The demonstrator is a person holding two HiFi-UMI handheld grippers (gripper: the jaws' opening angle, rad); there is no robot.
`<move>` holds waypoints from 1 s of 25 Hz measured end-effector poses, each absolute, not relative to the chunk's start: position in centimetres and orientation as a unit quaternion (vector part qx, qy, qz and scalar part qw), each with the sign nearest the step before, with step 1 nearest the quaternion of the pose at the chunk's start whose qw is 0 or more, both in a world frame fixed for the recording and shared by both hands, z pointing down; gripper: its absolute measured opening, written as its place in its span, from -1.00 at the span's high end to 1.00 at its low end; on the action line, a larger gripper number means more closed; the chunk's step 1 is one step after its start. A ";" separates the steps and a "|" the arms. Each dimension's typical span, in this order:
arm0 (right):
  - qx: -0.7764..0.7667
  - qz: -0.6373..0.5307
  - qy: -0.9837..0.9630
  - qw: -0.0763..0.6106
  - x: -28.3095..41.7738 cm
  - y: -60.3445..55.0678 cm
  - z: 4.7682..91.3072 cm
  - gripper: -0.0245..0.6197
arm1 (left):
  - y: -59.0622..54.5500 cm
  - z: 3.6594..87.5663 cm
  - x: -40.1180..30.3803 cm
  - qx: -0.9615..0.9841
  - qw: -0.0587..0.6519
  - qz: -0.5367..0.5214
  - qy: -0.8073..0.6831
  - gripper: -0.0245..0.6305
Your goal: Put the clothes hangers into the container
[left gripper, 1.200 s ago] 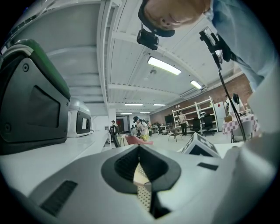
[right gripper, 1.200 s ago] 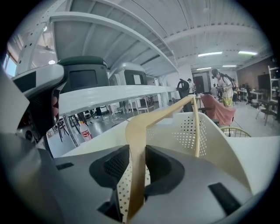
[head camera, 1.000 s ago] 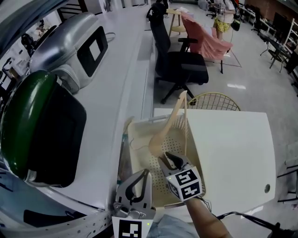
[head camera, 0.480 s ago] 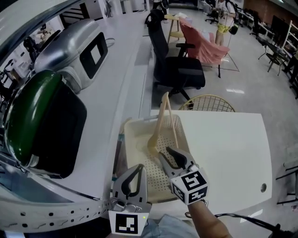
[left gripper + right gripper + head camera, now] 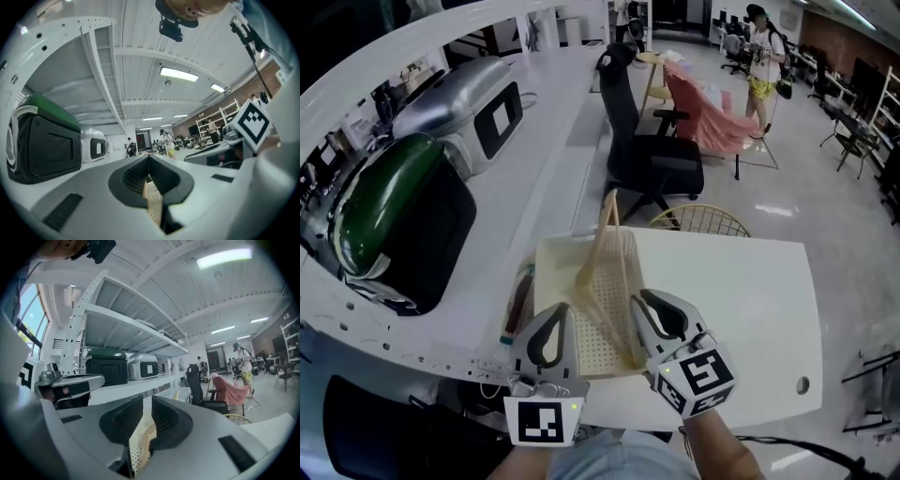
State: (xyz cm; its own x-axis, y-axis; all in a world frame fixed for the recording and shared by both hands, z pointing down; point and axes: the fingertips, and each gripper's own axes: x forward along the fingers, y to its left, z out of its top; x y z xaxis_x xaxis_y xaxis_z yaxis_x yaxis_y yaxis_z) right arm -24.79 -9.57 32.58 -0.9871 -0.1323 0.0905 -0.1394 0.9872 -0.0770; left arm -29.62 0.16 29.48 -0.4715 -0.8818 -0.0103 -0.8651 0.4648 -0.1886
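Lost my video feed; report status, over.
Left gripper shut on perforated basket, at its wall. Right gripper: jaws just closed further, basket wall between them. Clothes hanger stands inside basket. Nothing blocking.

One container point(image 5: 614, 314), one hanger point(image 5: 598, 242), two grippers point(image 5: 559, 314) point(image 5: 645, 305)

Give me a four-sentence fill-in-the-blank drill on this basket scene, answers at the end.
1. The left claw is shut on the rim of the basket, which holds ____ hanger.
2. The table under the basket is ____.
3. The office chair beyond the table is ____.
4. The cloth draped farther back is ____.

Missing words: one; white; black; pink.
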 end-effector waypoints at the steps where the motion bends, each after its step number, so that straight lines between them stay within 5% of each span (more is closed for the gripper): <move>1: 0.067 0.032 -0.997 0.035 -24.1 -9.6 31.9 0.75 | 0.0 29.1 -29.1 -0.508 0.058 -0.077 0.856 0.89; 25: 0.075 -0.025 -0.997 -0.010 -17.8 -11.4 28.8 0.89 | -2.1 25.9 -24.8 -0.491 0.111 -0.070 0.861 0.89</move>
State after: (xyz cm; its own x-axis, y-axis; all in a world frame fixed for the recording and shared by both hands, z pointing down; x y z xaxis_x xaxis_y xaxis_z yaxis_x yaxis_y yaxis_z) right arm -17.83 -11.40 28.78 -0.9886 -0.1488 -0.0234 -0.1498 0.9875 0.0481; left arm -24.78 -2.12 25.87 -0.4928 -0.8615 -0.1225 -0.8303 0.5077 -0.2299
